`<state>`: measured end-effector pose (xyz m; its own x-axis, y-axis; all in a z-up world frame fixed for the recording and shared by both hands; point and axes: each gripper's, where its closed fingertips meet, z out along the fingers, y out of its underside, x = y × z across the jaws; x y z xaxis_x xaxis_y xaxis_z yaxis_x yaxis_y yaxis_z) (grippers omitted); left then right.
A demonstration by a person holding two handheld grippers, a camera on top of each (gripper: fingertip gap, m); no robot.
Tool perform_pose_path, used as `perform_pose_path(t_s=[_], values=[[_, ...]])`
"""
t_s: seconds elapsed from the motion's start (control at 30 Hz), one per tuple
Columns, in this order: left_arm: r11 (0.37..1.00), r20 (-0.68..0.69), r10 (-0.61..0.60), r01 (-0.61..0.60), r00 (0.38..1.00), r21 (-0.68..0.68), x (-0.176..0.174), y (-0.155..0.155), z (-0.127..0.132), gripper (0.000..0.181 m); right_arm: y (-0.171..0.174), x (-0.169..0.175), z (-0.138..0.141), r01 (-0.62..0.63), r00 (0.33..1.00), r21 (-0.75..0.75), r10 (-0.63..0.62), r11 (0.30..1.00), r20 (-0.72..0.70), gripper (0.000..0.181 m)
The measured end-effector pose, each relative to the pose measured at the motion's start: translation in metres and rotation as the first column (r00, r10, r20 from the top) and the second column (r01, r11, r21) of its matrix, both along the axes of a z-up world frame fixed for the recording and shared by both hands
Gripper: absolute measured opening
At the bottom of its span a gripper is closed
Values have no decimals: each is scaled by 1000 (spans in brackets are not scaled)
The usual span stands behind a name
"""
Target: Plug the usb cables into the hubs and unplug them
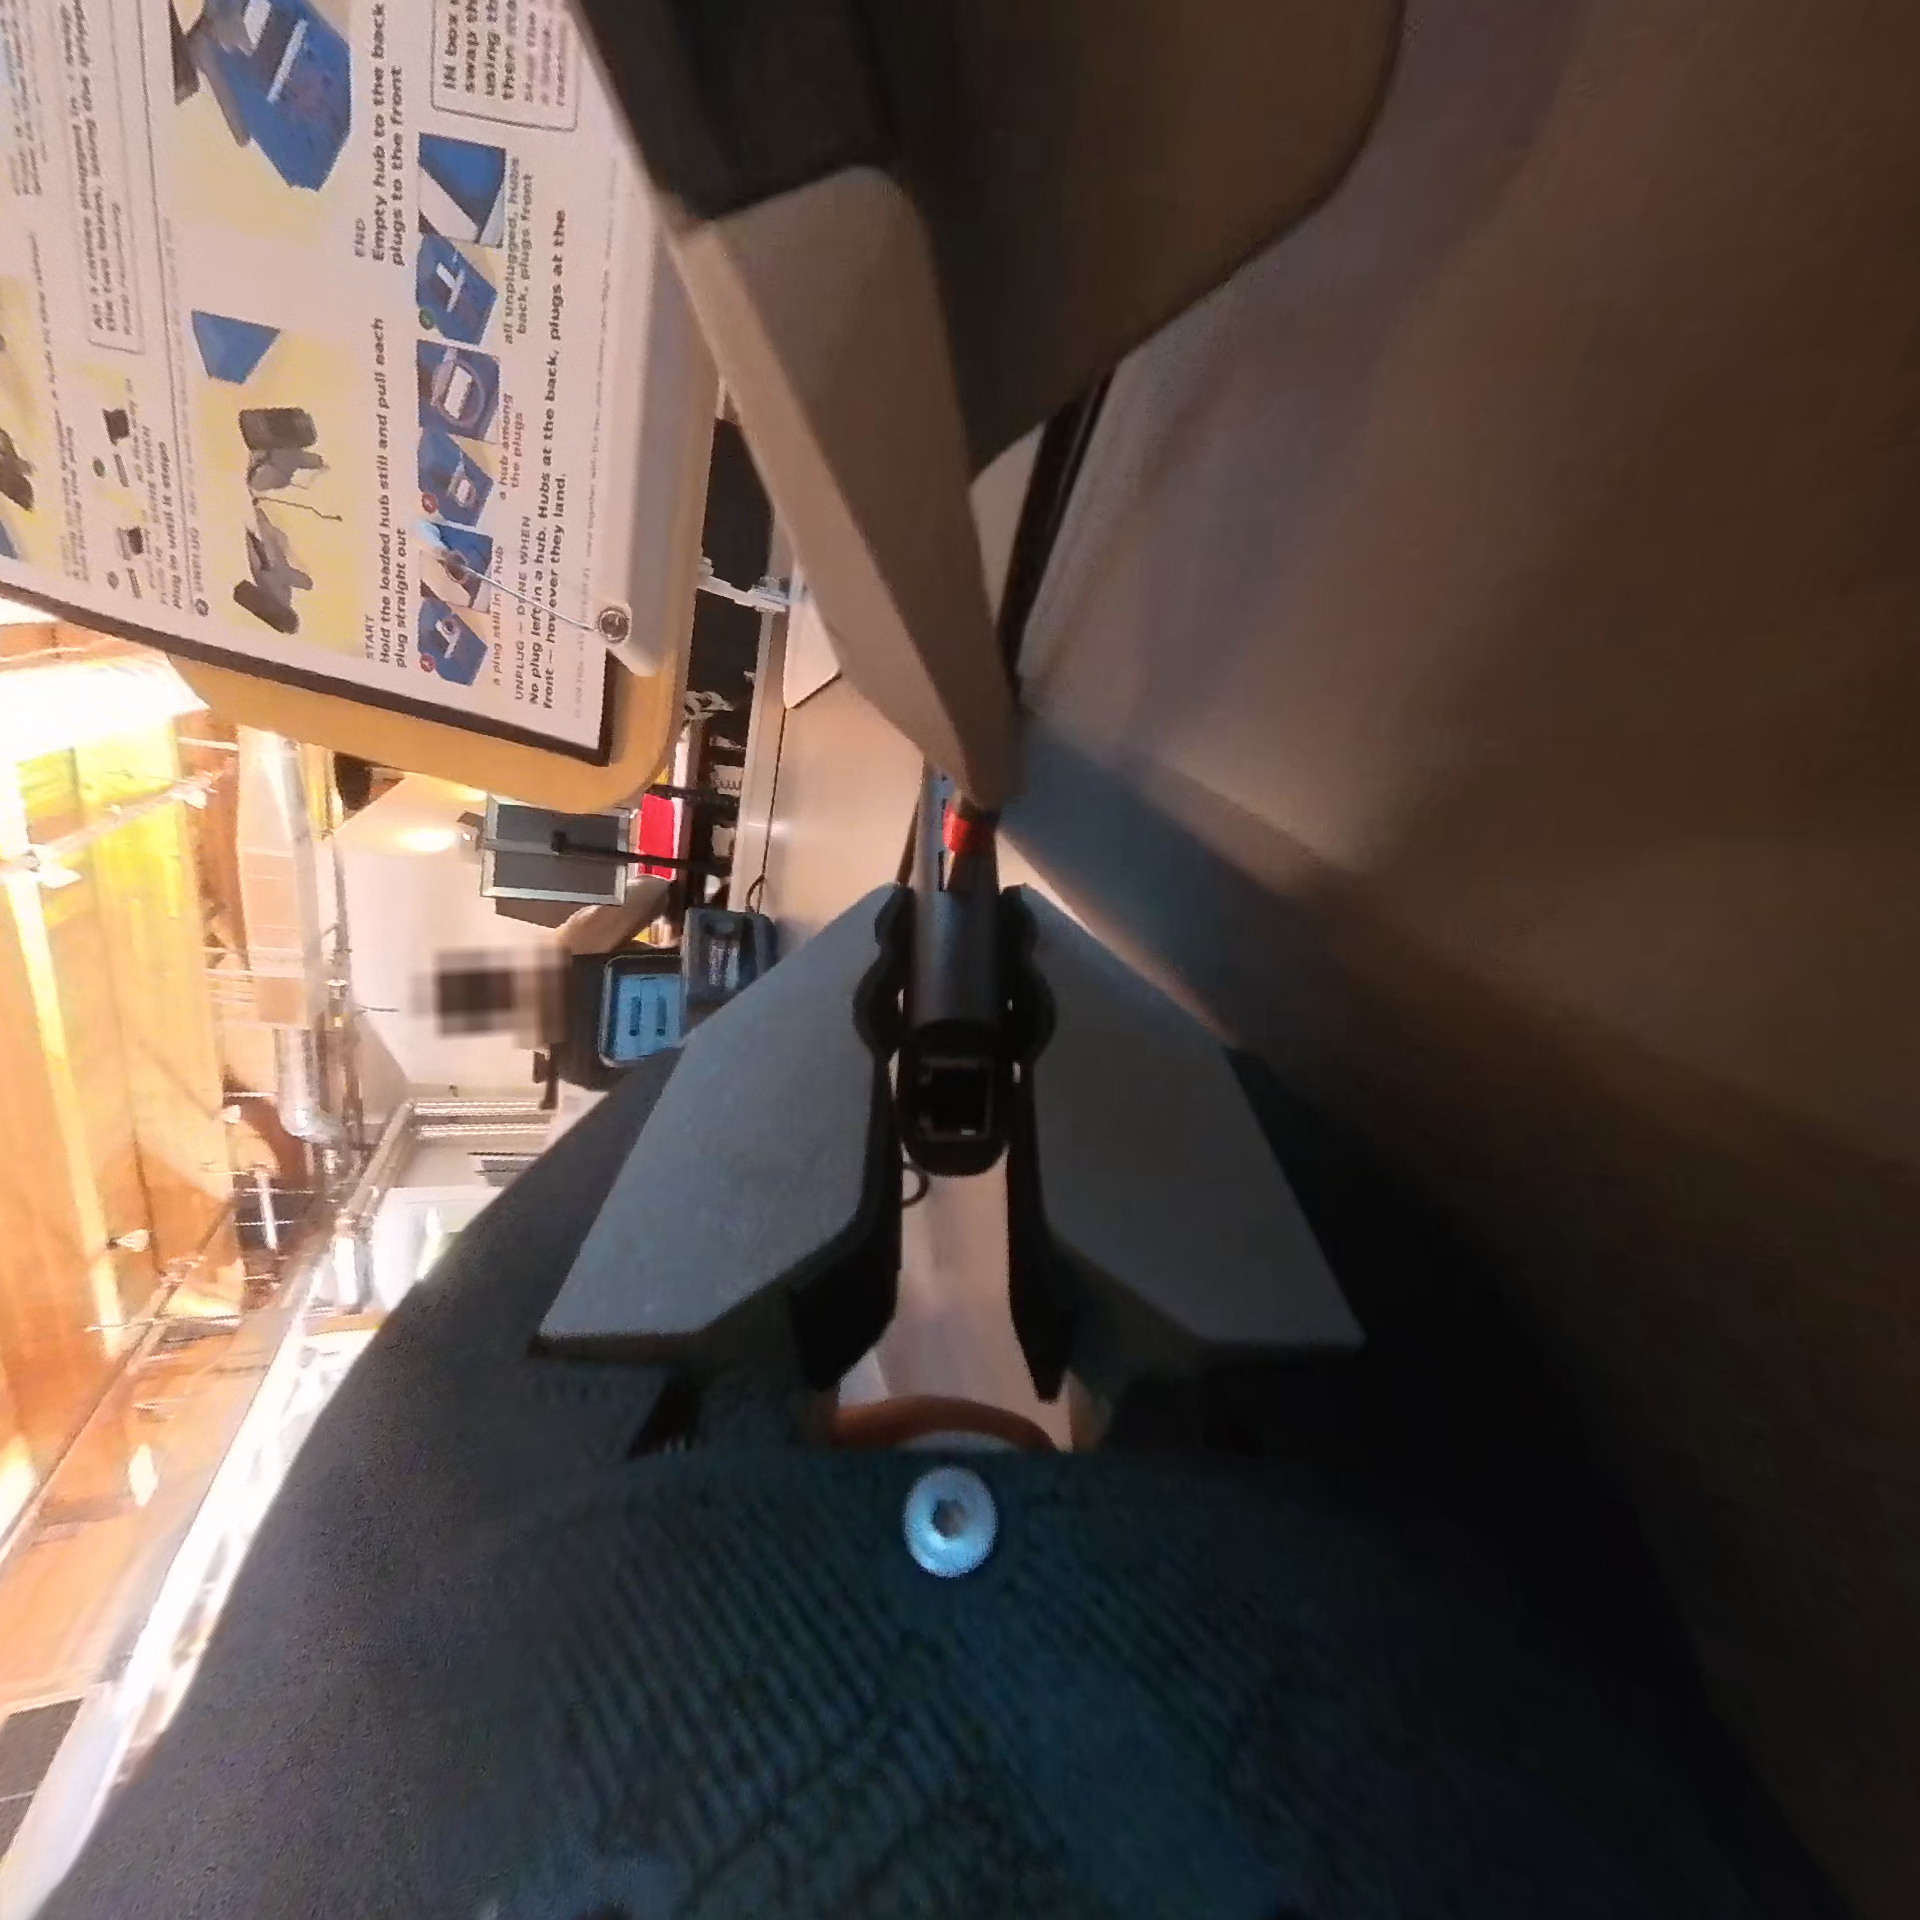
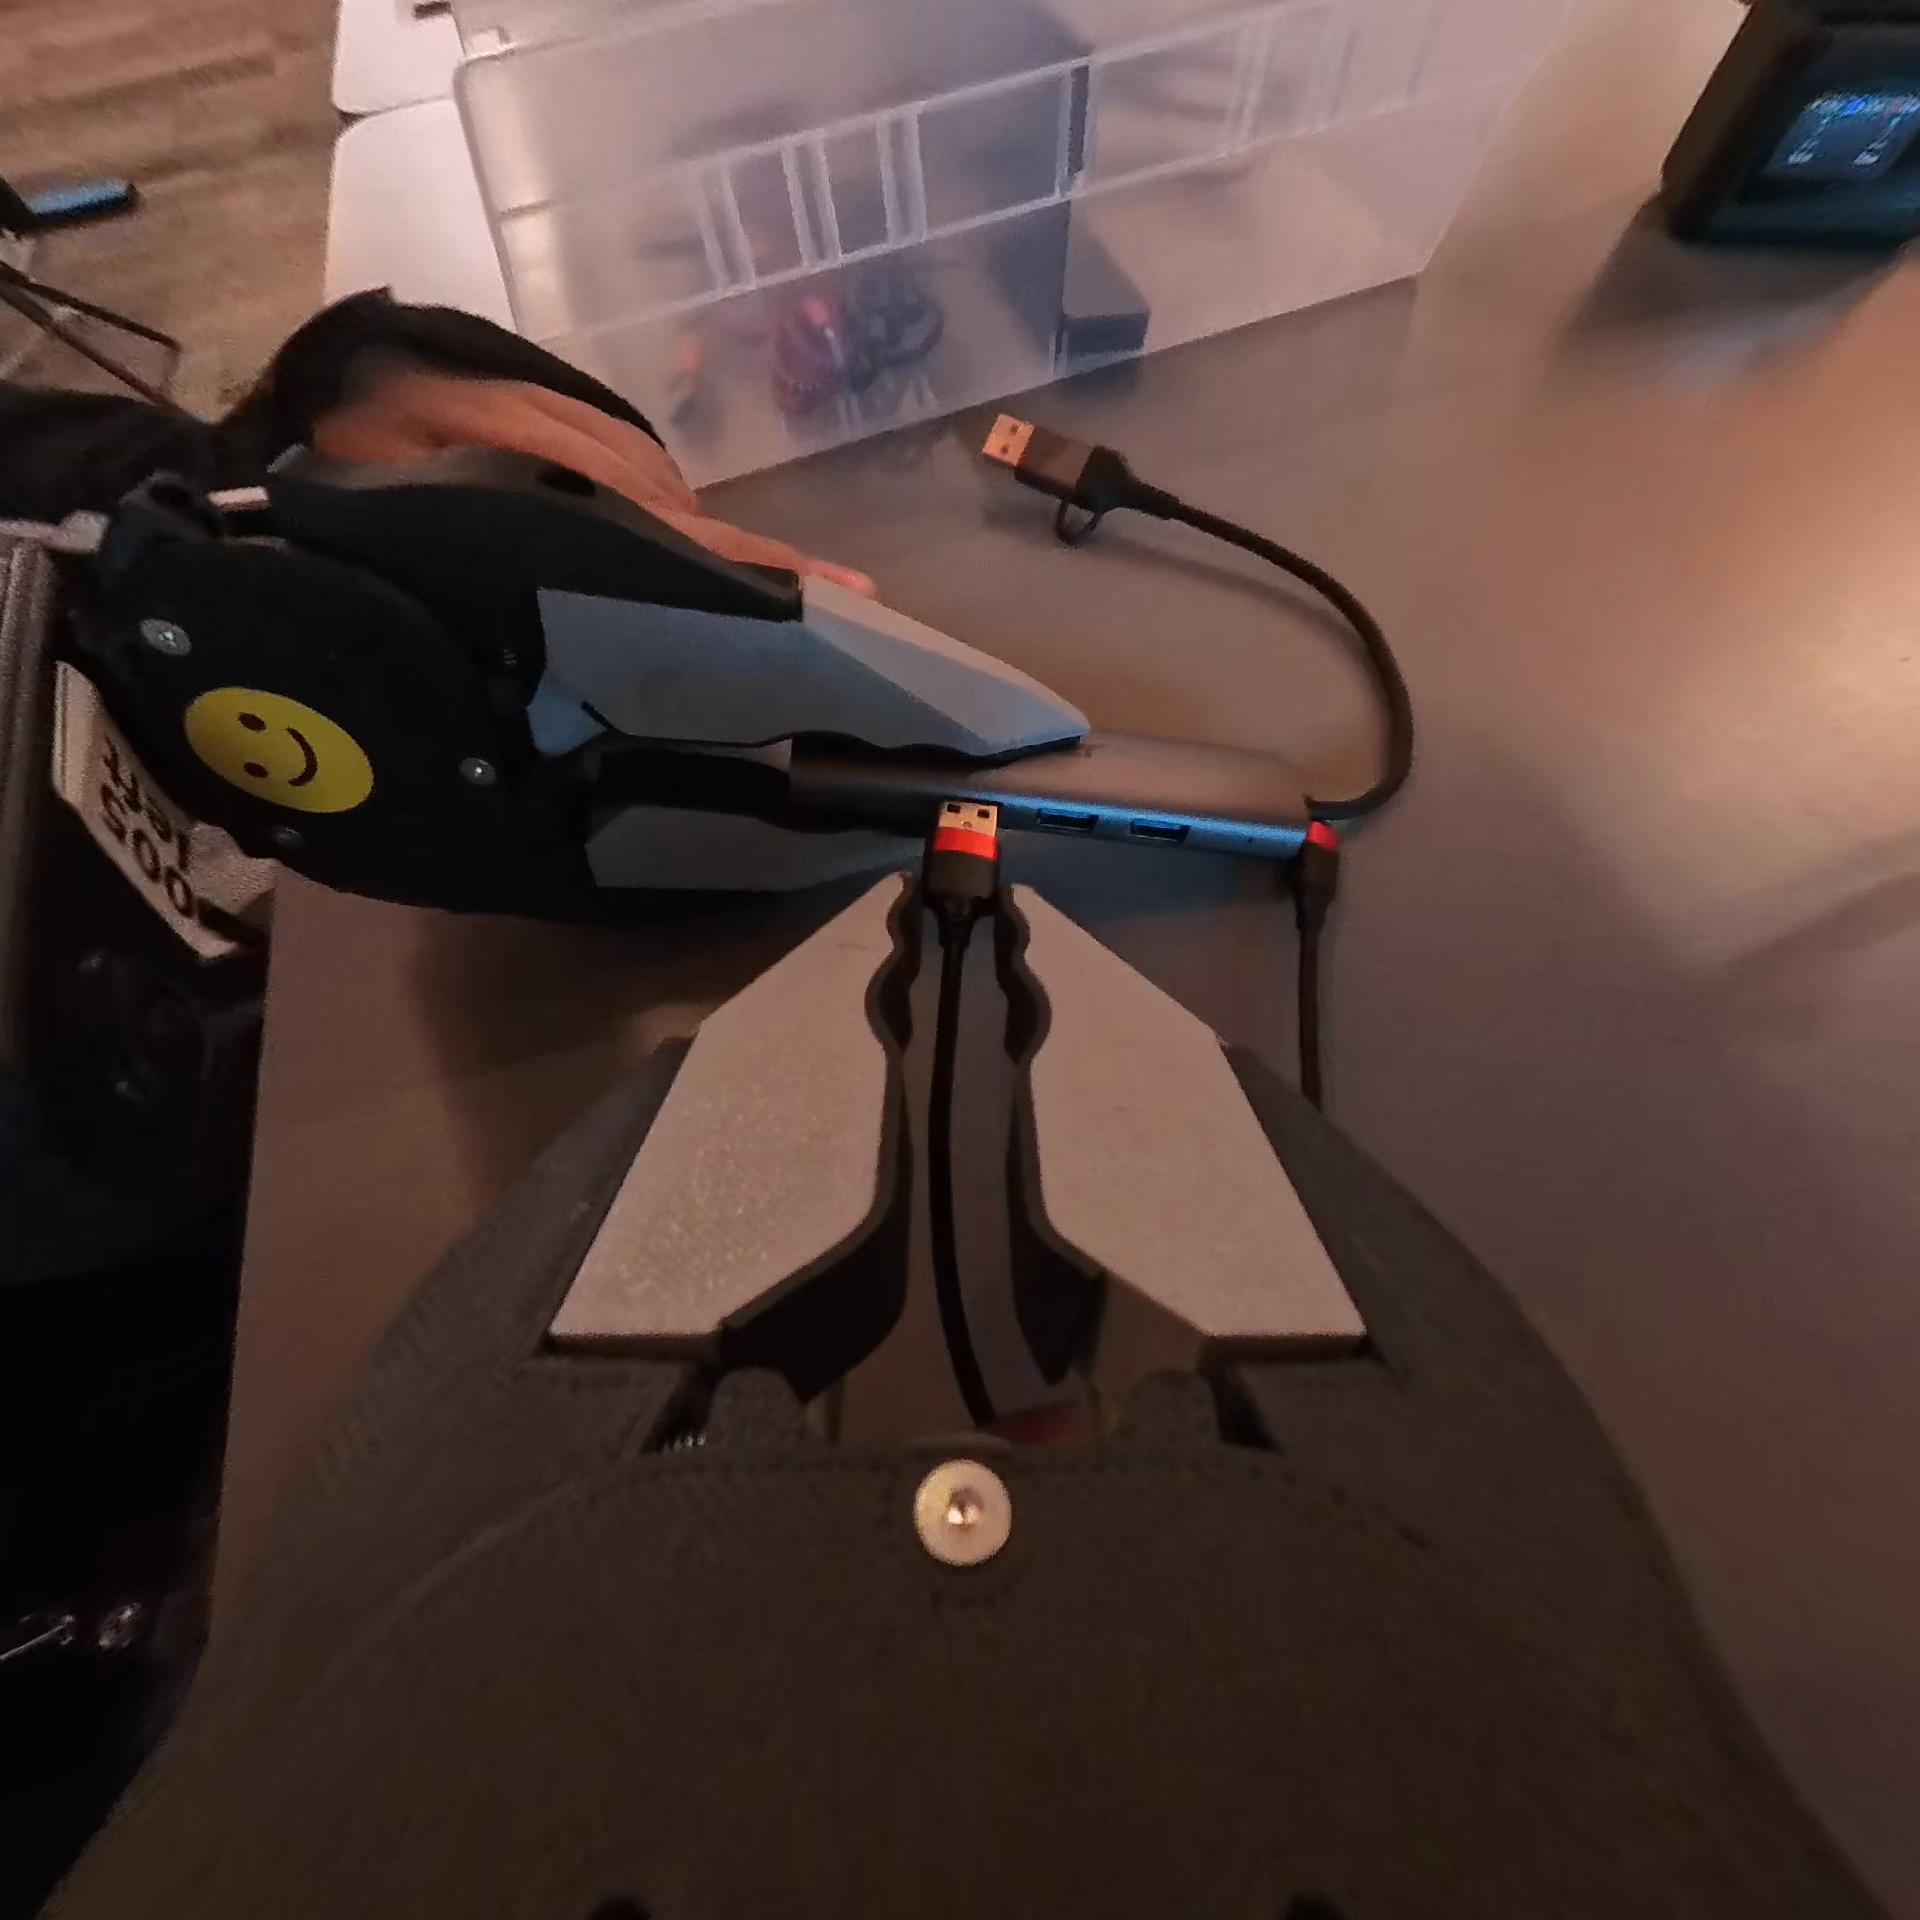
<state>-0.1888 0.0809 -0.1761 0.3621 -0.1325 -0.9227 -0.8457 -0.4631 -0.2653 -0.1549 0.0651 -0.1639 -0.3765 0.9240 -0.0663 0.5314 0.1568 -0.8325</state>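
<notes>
In the right wrist view, the right gripper [image 2: 961, 904] sits at the centre of the frame with its fingers pinching a black USB cable [image 2: 948, 1143] just behind its red-collared plug [image 2: 966, 831]. The plug's metal tip is at the side of the slim grey USB hub [image 2: 1143, 800], level with its row of ports and left of two blue ports that show open; whether the tip is inside a port cannot be told. A second red-collared plug [image 2: 1317, 840] sits at the hub's right end, its cable running down toward the lower part of the frame. The hub's own black lead [image 2: 1351, 623] loops up and left to a free USB plug [image 2: 1023, 442] lying on the grey tabletop [image 2: 1558, 935].

The left gripper [image 2: 935, 769], entering from the left edge, has its fingers closed on the hub's left end, one above and one below. A yellow smiley sticker [image 2: 278, 750] is on its body. A frosted plastic bin [image 2: 935, 187] stands on the tabletop at the top of the frame.

In the left wrist view, the left gripper [image 1: 951, 997] clamps the hub [image 1: 951, 1081] end-on at mid-frame.
</notes>
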Motion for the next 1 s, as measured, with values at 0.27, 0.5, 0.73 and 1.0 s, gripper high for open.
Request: perform_pose_path(t_s=[0.27, 0.5, 0.73, 1.0], values=[[1000, -29, -23, 23, 999, -3, 5, 0, 0, 13, -2, -2, 1, -17, 1000, -8, 17, 1000, -1, 11], [989, 32, -86, 82, 996, 122, 11, 2, 25, 14, 8, 11, 35, -94, 991, -7, 93, 996, -100, 27], [977, 82, -200, 191, 976, 97, 29, 3, 17, 15, 23, 23, 17, -96, 987, 412, 140, 906, -76, 61], [897, 404, -442, 393, 801, 203, 61, -11, 32, 15, 26, 9, -3, -98, 989, 816, 149, 570, 15, 13]])
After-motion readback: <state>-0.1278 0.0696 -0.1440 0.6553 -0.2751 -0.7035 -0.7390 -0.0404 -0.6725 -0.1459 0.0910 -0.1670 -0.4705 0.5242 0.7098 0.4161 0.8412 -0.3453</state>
